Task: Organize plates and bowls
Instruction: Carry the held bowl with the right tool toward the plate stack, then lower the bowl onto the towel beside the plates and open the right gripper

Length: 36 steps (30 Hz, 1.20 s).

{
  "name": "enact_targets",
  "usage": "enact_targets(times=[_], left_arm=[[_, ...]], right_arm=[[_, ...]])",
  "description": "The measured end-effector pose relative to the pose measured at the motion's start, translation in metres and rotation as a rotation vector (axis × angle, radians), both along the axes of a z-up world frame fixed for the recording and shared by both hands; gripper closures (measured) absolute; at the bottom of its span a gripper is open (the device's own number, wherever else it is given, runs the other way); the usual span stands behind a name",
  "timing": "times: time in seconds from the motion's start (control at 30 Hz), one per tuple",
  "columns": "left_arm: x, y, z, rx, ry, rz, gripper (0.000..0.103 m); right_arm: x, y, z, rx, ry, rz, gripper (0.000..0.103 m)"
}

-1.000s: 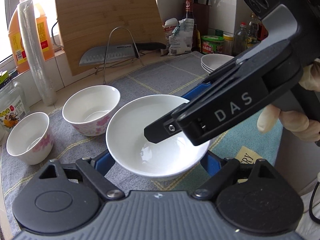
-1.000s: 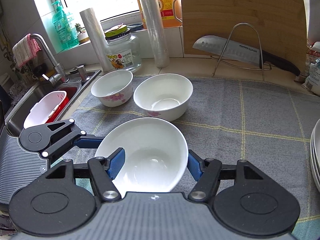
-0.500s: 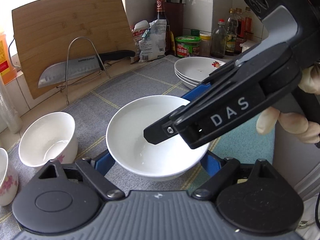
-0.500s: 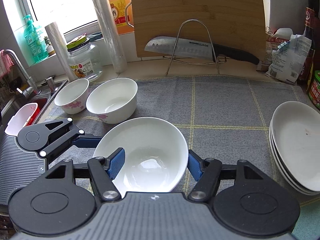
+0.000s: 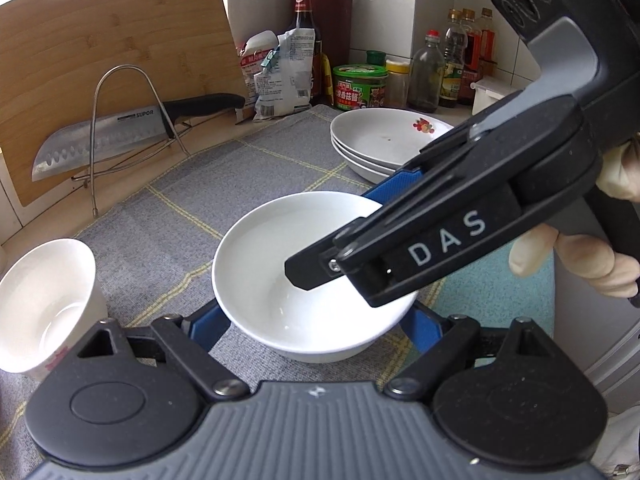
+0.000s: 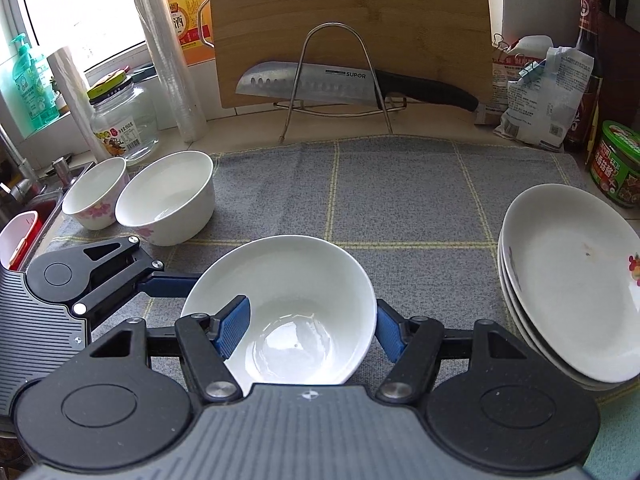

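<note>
A plain white bowl (image 5: 264, 256) (image 6: 304, 272) hangs just above the grey mat, held by both grippers. My left gripper (image 5: 312, 328) is shut on it, one blue finger on each outer side of its body. My right gripper (image 6: 310, 320) also grips it: its left finger (image 6: 234, 326) reaches inside the bowl and its right finger (image 6: 386, 334) lies outside the wall. A stack of white plates (image 6: 568, 280) (image 5: 380, 136) sits close by on the right. Two flowered bowls (image 6: 168, 196) (image 6: 96, 192) stand side by side at the mat's left end.
The grey checked mat (image 6: 400, 200) covers the counter. Behind it a knife (image 6: 320, 80) rests on a wire rack against a wooden board. Bottles, a green tub (image 6: 616, 164) and bags crowd the back right. A sink (image 6: 24, 216) lies at far left.
Both grippers have carried the white bowl to the right along the mat. The flowered bowls have slid away to the left and the plate stack has come close.
</note>
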State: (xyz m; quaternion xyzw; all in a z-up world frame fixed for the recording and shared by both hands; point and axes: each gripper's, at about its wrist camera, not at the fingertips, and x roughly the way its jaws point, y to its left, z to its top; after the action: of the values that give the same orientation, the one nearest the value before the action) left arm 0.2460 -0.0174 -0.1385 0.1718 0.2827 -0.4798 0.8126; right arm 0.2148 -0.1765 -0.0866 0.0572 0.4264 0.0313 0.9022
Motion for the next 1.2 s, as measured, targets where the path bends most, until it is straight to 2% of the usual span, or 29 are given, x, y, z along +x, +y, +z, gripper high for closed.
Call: enact_targets(times=[0.2, 0.33, 0.37, 0.43, 0.53, 0.6, 0.87, 1.1, 1.2], left_arm=[[0.000, -0.001, -0.004, 0.011, -0.008, 0.000, 0.012], [0.000, -0.002, -0.005, 0.013, -0.014, 0.003, 0.011], [0.000, -0.002, -0.005, 0.014, -0.012, 0.005, 0.010], [-0.002, 0.003, -0.006, 0.020, 0.000, 0.007, 0.010], [-0.004, 0.019, -0.004, 0.013, 0.016, 0.033, 0.006], [-0.005, 0.035, 0.000, 0.005, 0.033, 0.067, 0.006], [0.007, 0.103, 0.016, -0.004, 0.068, 0.274, 0.003], [0.015, 0.126, 0.029, -0.026, 0.079, 0.405, 0.003], [0.018, 0.127, 0.035, -0.020, 0.062, 0.470, 0.003]], right_arm=[[0.004, -0.001, -0.006, 0.002, 0.011, 0.000, 0.031], [0.005, -0.001, -0.007, 0.022, 0.011, 0.013, 0.021], [0.005, 0.000, -0.007, 0.022, 0.010, 0.013, 0.014], [0.003, 0.001, -0.005, 0.004, -0.004, 0.004, 0.007], [0.001, 0.002, 0.000, -0.023, -0.016, -0.003, 0.005], [-0.001, 0.004, 0.004, -0.040, -0.030, -0.008, 0.000], [-0.002, 0.034, 0.016, -0.127, -0.105, 0.008, 0.000], [0.011, 0.066, 0.016, -0.121, -0.090, 0.119, 0.000], [0.019, 0.072, 0.015, -0.120, -0.110, 0.199, 0.000]])
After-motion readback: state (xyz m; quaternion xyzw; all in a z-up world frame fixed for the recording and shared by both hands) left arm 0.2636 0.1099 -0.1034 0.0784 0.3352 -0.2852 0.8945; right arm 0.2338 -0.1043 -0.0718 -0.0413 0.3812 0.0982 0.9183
